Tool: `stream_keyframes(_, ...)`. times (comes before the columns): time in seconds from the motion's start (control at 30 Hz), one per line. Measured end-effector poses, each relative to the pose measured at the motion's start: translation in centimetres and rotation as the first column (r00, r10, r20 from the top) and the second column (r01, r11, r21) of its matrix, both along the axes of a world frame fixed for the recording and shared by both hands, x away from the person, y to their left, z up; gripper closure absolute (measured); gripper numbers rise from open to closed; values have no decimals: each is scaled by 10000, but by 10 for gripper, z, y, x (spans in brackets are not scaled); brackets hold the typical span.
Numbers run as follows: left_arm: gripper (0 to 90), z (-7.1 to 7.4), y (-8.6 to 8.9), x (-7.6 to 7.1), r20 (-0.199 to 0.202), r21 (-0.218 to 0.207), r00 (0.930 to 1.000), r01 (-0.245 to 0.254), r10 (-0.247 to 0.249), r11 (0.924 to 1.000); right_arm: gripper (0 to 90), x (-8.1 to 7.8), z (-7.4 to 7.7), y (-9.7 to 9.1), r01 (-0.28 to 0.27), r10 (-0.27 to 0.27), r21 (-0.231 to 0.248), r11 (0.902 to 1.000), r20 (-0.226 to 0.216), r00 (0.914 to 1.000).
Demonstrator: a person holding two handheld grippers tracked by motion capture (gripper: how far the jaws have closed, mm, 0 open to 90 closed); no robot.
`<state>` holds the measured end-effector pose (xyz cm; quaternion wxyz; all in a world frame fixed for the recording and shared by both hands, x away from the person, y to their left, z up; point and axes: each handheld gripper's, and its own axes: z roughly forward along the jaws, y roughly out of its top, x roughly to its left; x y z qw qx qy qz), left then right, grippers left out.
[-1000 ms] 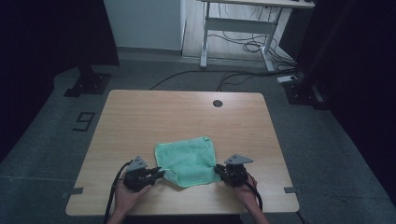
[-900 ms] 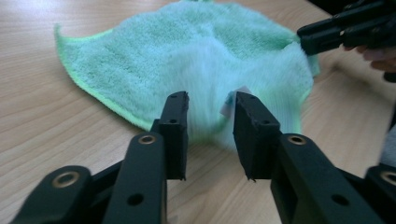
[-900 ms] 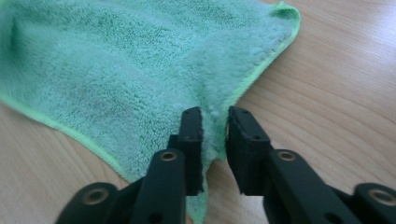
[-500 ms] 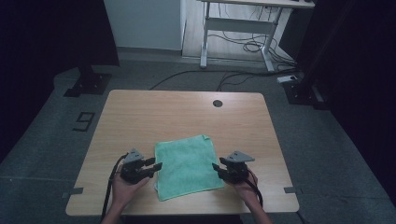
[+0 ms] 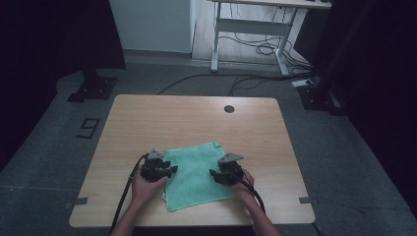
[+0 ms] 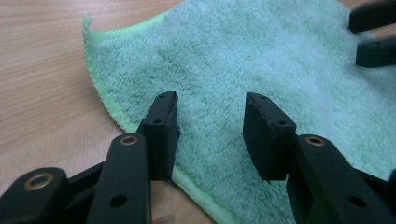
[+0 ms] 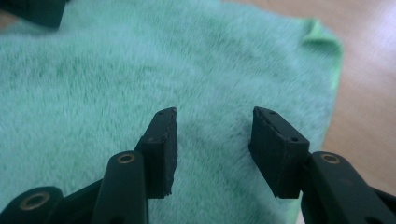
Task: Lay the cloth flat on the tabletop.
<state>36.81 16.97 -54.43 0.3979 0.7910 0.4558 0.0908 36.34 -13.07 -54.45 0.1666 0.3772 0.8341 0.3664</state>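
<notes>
Black jaws of your left gripper (image 6: 212,135) have just been opening, nothing pinched; same with your right gripper (image 7: 215,149). Both hover over the fluffy mint-green terry towel (image 5: 194,174), lying flat near the front of the pale wooden table (image 5: 196,118).

The towel (image 6: 261,70) is fluffy green terry cloth, matt, with a brighter stitched hem. The tabletop (image 5: 162,118) is pale wood-grain laminate, smooth with a faint sheen. The left tongs (image 6: 212,123) and right tongs (image 7: 215,135) look like matt black plastic, with brass-coloured metal rivets.
</notes>
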Motion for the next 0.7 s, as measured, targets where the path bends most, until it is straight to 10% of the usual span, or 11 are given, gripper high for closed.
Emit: stream_keyframes(0.7,583,0,-6,3,182,402,9981,573,-580,9975,508,-32,-1,-22,-57,51,484,9988,126,9999)
